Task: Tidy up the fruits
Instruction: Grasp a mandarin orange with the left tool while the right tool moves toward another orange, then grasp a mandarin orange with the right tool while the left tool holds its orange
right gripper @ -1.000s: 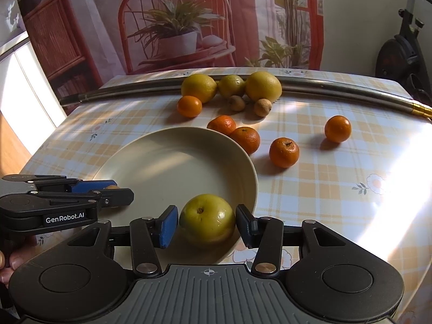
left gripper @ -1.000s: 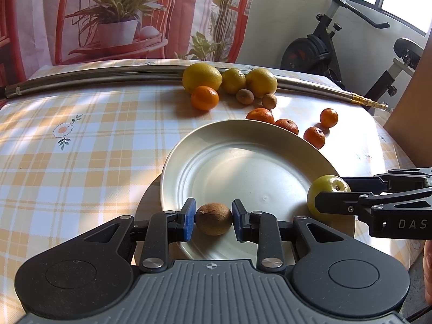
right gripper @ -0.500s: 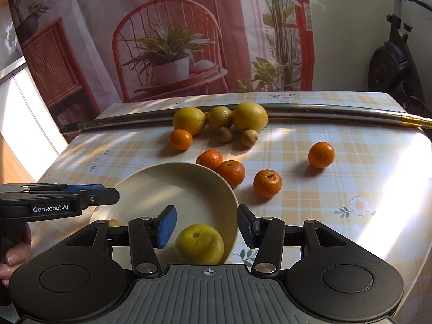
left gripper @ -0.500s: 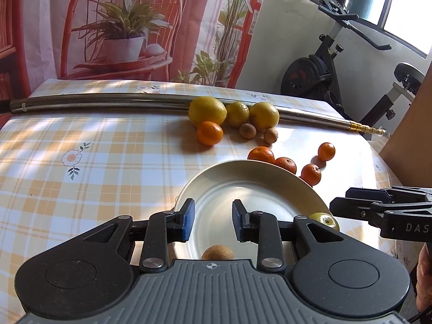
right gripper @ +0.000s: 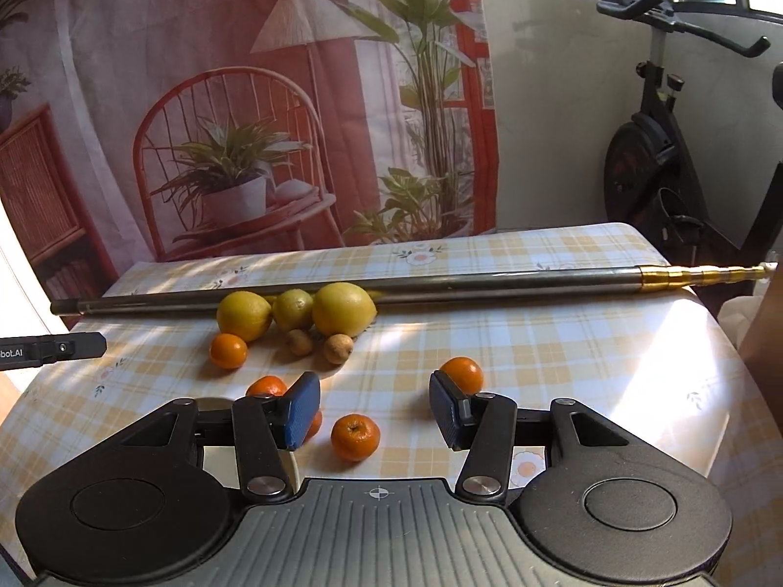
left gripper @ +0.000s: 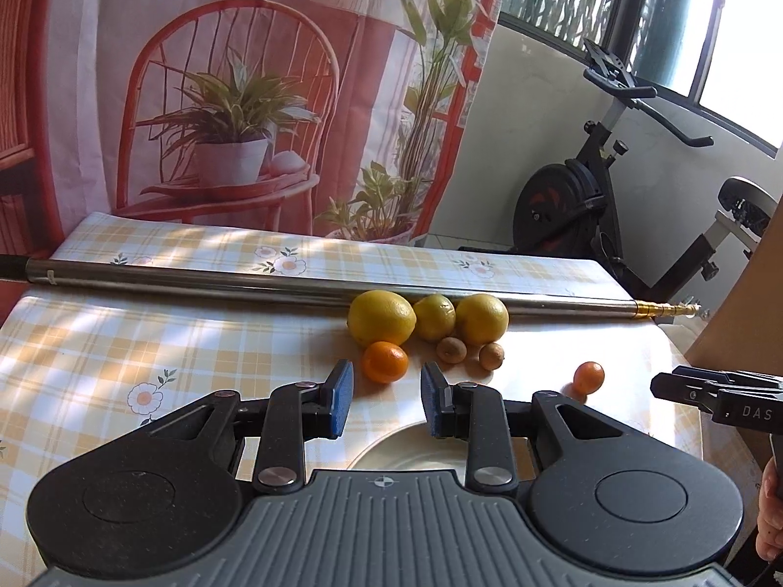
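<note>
Both grippers, left (left gripper: pixel 386 403) and right (right gripper: pixel 376 411), hover with jaws wide open, empty. The mandarin (right gripper: pixel 355 437) looks light, soft-skinned and apt to roll; grip gently across its middle.

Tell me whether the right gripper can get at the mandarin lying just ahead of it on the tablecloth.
Probably yes. The right gripper is open and empty, and the mandarin sits on bare tablecloth almost between the fingers, apart from the other fruit. Nothing stands in the way.
</note>
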Demonstrator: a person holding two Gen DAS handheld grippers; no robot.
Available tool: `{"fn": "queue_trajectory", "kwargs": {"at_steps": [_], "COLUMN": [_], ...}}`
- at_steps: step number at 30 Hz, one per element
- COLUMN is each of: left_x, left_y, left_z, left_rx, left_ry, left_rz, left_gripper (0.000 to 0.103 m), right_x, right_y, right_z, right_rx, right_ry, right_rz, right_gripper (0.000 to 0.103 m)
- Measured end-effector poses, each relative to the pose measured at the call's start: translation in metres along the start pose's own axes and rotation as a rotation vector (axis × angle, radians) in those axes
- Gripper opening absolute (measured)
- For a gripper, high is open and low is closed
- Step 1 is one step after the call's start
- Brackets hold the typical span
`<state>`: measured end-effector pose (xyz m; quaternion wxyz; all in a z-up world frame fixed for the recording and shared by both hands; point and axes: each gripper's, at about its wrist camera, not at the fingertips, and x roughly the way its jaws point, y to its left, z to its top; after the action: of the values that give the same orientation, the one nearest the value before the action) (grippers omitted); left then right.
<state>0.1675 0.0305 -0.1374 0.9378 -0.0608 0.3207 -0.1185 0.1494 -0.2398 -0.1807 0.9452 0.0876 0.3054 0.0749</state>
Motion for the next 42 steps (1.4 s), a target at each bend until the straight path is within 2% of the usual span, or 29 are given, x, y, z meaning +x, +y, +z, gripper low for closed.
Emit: {"fn": "queue_trajectory", "kwargs": {"at_steps": [6,11,15,19,24,27,31,36,40,42], "left_x": [0.015,0.039,0.077,0.110,0.134,0.147,0.154,0.156,0.155,0.154], "left_y": [-0.010,-0.023,-0.027,-0.034,-0.042,-0.038,-0.036,-0.032,-0.029,-0.031], "left_z": [0.013,0.016,0.015,0.012,0.008,0.004,-0.002,-0.005,-0.005,-0.005], "left_rx": [0.002,0.023,-0.006,-0.028,-0.044,-0.077,-0.088,-0.114,-0.128,-0.116], "left_ry": [0.006,0.059,0.148,0.234,0.292,0.342,0.358,0.384,0.378,0.375], "left_rz": [-0.026,-0.055,-0.080,-0.121,-0.118,-0.145,-0.129,-0.156,-0.180,-0.162], "left_gripper": [0.032,0.032,0.038,0.038,0.041,0.048,0.049,0.049,0.041,0.041], "right_x": [0.011,0.021,0.027,0.032,0.038,0.041,0.042,0.045,0.046,0.045], "right_y": [-0.019,-0.025,-0.031,-0.037,-0.042,-0.045,-0.049,-0.051,-0.052,-0.052], "right_z": [0.007,0.005,0.003,0.001,-0.002,-0.003,-0.006,-0.008,-0.009,-0.009], "right_rx": [0.031,0.040,0.064,0.082,0.095,0.104,0.116,0.129,0.133,0.133], "right_ry": [-0.006,0.013,0.022,0.028,0.043,0.048,0.053,0.061,0.065,0.066], "right_rz": [-0.035,-0.038,-0.042,-0.041,-0.044,-0.044,-0.041,-0.042,-0.037,-0.037], "right_gripper": [0.046,0.046,0.046,0.046,0.046,0.046,0.046,0.046,0.046,0.046]}}
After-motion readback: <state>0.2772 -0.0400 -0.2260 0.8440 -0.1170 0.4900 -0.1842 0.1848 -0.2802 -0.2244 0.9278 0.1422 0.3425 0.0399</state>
